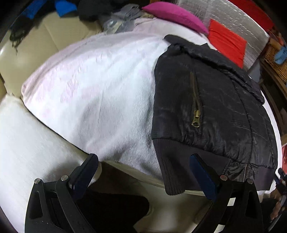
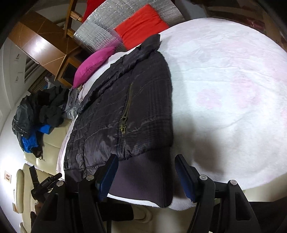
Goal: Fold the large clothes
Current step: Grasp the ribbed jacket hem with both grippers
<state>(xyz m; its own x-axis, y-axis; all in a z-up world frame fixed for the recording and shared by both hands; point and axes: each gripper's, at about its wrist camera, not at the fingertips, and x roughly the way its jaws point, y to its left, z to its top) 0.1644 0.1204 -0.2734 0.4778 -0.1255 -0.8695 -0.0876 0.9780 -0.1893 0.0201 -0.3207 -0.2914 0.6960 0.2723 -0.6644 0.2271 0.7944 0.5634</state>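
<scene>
A black quilted jacket (image 1: 211, 107) with a brass pocket zipper lies folded on a white fluffy blanket (image 1: 100, 86). Its ribbed hem (image 1: 172, 172) hangs over the near edge. My left gripper (image 1: 143, 172) is open and empty, just in front of the hem's left corner. In the right wrist view the jacket (image 2: 116, 111) lies left of centre on the blanket (image 2: 224, 86). My right gripper (image 2: 145, 173) is open, its fingers on either side of the ribbed hem (image 2: 141, 179) without closing on it.
A magenta cushion (image 1: 175, 14) and a red cushion (image 1: 226, 44) lie at the far side against silver foil (image 2: 111, 25). A pile of dark and blue clothes (image 2: 35, 114) sits on a cream sofa (image 2: 52, 136). Wooden furniture (image 2: 46, 46) stands behind.
</scene>
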